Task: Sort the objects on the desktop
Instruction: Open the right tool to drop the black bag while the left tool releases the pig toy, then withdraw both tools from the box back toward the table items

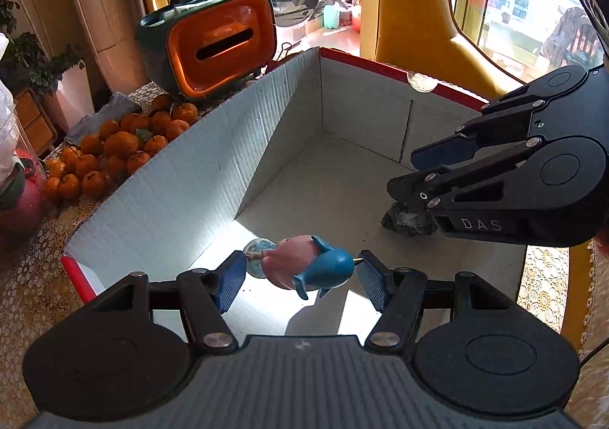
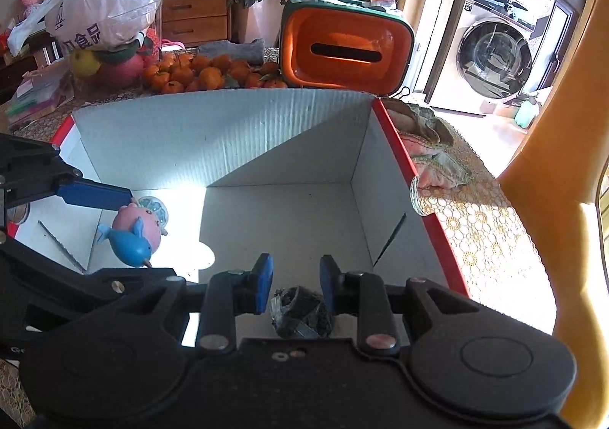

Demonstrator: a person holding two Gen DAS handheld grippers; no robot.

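Both over the white box: left gripper spread wide, toy pig and dolphin loose between its pads; right gripper open above dark lump. Lift straight clear.

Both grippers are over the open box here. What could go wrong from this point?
1. The pink-and-blue toy sits between the open fingers of the left gripper with gaps on both sides; closing off-centre might knock it aside.
2. The dark crumpled item lies loose under the right gripper, so it may be missed or shed crumbs.
3. Both grippers work inside one box; they might collide.
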